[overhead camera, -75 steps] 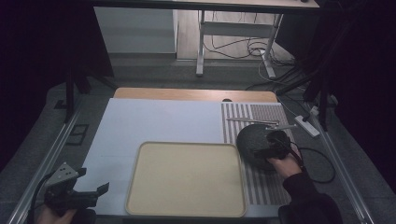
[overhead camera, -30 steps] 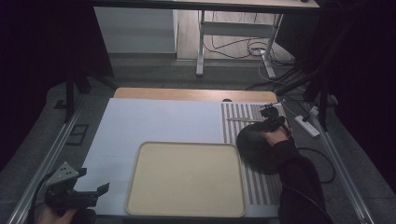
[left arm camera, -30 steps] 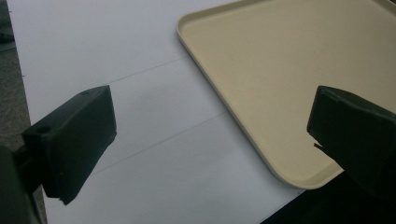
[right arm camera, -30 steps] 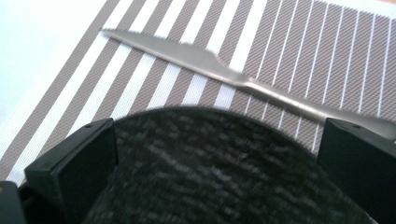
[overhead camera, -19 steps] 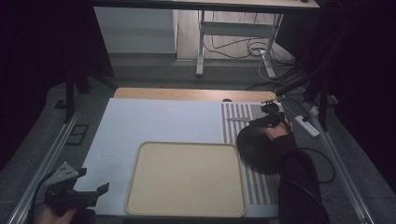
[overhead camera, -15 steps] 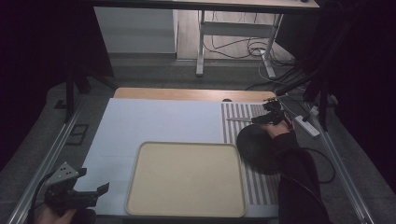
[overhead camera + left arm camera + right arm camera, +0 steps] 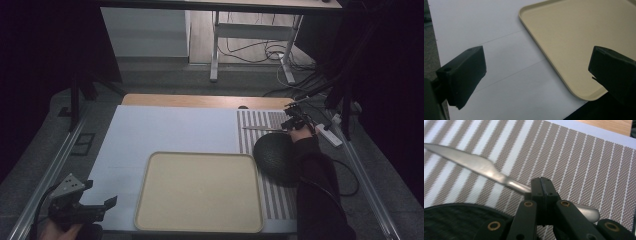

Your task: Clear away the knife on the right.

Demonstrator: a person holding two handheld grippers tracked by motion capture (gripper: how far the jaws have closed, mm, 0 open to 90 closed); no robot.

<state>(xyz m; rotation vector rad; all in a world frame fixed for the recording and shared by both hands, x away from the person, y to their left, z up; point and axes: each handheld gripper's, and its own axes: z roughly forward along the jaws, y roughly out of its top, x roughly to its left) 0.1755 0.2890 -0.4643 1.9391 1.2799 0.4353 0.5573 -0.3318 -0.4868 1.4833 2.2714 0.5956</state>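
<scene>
Moved since before: the right gripper (image 7: 295, 120) had left the black bowl (image 7: 274, 159) and gone to the far end of the striped mat (image 7: 260, 122), where it took hold of the knife (image 7: 481, 167). The left gripper (image 7: 82, 207) had stayed where it was.
Knife: it was silver, held by its handle, with the blade sticking out to the left over the striped mat, just past the far edge of the bowl.
Right gripper: its jaws were squeezed tight on the knife handle, with the end of the handle poking out behind them.
Left gripper: its jaws were wide apart and held nothing. It hung at the near left corner of the table, beside the tray (image 7: 564, 37).
Doing it well: the hold looked good and near the middle of the handle. I think the knife should be lifted straight up and kept flat, so it does not swing or slip.
Around it: the yellow tray lay bare on the white sheet (image 7: 175, 127), to the left of the bowl.
In the way: the bowl sat between the knife and the tray, so the blade could bump its rim. Going over it, high enough, seemed safest.
</scene>
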